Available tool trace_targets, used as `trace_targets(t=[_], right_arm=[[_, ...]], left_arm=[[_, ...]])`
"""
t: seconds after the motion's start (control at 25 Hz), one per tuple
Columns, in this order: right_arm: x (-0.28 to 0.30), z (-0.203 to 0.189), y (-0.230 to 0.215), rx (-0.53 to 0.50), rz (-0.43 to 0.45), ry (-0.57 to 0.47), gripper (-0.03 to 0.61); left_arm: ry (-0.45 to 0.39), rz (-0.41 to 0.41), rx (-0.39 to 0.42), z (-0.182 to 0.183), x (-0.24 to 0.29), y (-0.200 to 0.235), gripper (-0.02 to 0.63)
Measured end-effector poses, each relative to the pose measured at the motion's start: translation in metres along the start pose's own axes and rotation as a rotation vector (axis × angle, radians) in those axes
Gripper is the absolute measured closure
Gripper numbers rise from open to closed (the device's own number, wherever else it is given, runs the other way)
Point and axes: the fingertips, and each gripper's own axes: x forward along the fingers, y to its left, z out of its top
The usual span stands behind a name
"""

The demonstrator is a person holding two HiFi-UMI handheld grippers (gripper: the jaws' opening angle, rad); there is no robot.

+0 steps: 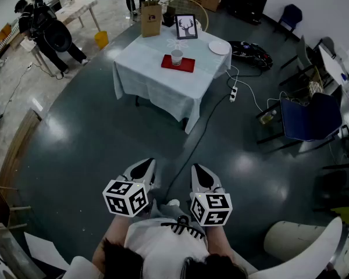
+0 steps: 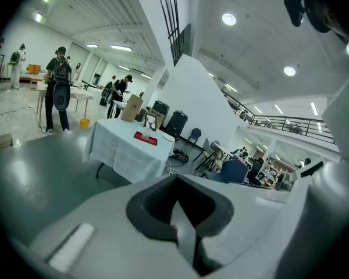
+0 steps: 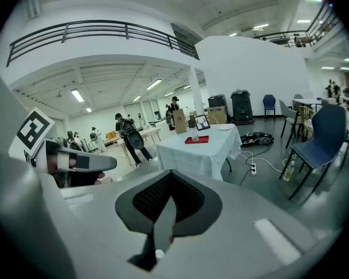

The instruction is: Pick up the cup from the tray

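Head view, scanned from the left edge: caught a person in dark clothes standing at the far left, then a yellow bucket just beside. Found the desk farther right, draped in a white cloth, far off across the dark floor. Counted along its top a brown paper bag at the back left corner, a framed deer picture upright beside it, a red tray near the middle, and a white plate at the right corner. Saw the cup standing upright on the tray, touched by nothing. Noted, past the desk, a dark bag on the floor, a white power strip with its cord, and a blue chair toward the right edge. Lower down, close to the body, spotted the left gripper and the right gripper side by side, both pointing toward the desk and well apart from it. Read the jaws in the left gripper view as pressed together with nothing between them, the desk and tray small and far off at left of centre. Read the jaws in the right gripper view as likewise closed on nothing, with cup and tray far ahead above them and the left gripper showing at the left edge.
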Motion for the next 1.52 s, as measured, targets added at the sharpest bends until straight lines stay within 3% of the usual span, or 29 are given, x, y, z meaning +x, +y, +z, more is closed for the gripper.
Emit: trace_targets(t=[0.56,0.92,1.24,1.52], right_arm=[[-0.009,-0.007,0.006,-0.043,0.006,0.006,0.555],[-0.014,-0.011,-0.005,0.020,0.014,0.004,0.552],[-0.004,-0.010,-0.002,0.018,0.073,0.011,0.491],[0.028,-0.002,-0.010,0.021,0.068,0.000,0.460]], left_arm=[[-0.014,0.017,-0.016,-0.008,-0.011,-0.002,0.614],[-0.023,0.042,-0.024,-0.013,-0.017,-0.002,0.614],[-0.016,0.063,-0.038,-0.012,-0.013,0.010,0.614],[-0.003,0.057,0.011,0.008,0.009,0.033,0.614]])
